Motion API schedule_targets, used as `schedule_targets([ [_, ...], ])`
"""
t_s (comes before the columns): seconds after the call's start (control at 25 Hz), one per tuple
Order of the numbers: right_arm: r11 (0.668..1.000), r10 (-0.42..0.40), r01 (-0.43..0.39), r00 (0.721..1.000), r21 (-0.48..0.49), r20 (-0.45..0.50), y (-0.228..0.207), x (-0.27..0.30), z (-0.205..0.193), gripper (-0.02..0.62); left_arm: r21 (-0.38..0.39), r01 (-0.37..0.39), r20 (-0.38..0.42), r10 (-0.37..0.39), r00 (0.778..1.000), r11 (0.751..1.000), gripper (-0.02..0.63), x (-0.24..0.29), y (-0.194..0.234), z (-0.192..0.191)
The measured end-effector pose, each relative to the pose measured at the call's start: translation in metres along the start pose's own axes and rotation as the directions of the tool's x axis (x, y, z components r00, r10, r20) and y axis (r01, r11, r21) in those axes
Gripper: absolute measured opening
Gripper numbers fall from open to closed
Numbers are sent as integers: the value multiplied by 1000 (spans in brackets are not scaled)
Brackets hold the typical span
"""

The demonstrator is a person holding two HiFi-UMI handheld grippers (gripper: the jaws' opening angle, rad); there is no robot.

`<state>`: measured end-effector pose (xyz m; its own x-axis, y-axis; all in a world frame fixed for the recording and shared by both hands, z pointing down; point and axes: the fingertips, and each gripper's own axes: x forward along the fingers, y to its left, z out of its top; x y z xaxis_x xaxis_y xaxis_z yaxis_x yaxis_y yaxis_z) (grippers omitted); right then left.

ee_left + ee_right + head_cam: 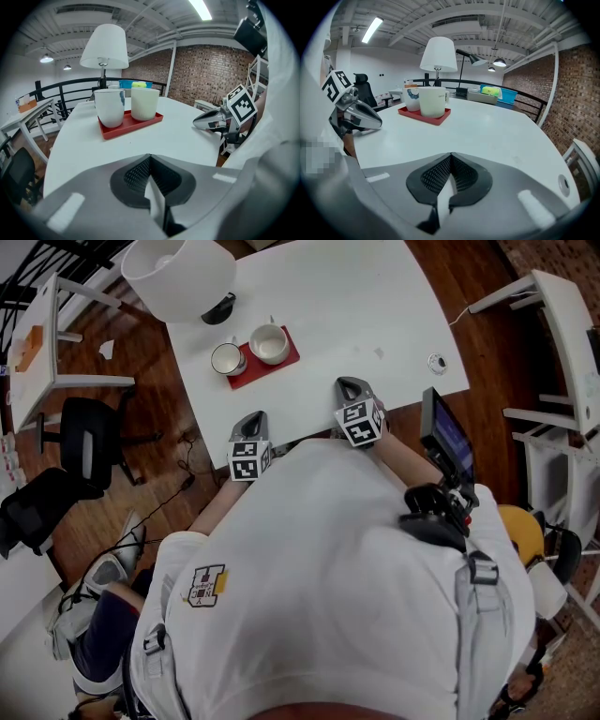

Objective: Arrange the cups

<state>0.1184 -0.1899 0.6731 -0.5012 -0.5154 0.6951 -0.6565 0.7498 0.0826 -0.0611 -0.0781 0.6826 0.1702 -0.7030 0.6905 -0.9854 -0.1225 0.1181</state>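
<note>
Two white cups stand upright side by side on a red tray (284, 362) on the white table (375, 306): a patterned cup (227, 359) on the left and a plain cup (268, 343) on the right. The tray (140, 123) and cups (109, 108) (145, 103) lie ahead in the left gripper view, and the tray (440, 118) and plain cup (432, 101) show in the right gripper view. My left gripper (249, 420) and right gripper (351, 387) rest shut and empty at the table's near edge, apart from the tray.
A white lamp (178, 276) stands at the table's far left corner. A small round cap (437, 362) lies near the right edge. A black office chair (89, 442) stands on the wooden floor to the left, white furniture (562, 343) to the right.
</note>
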Motion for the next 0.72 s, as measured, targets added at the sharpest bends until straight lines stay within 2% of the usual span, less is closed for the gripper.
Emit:
schedule_targets([
  [0.72,1000,-3,3,1000,-18,11,1,-1,7,0,-1,-9,5,9,1000,1000,2,-1,3,-1],
])
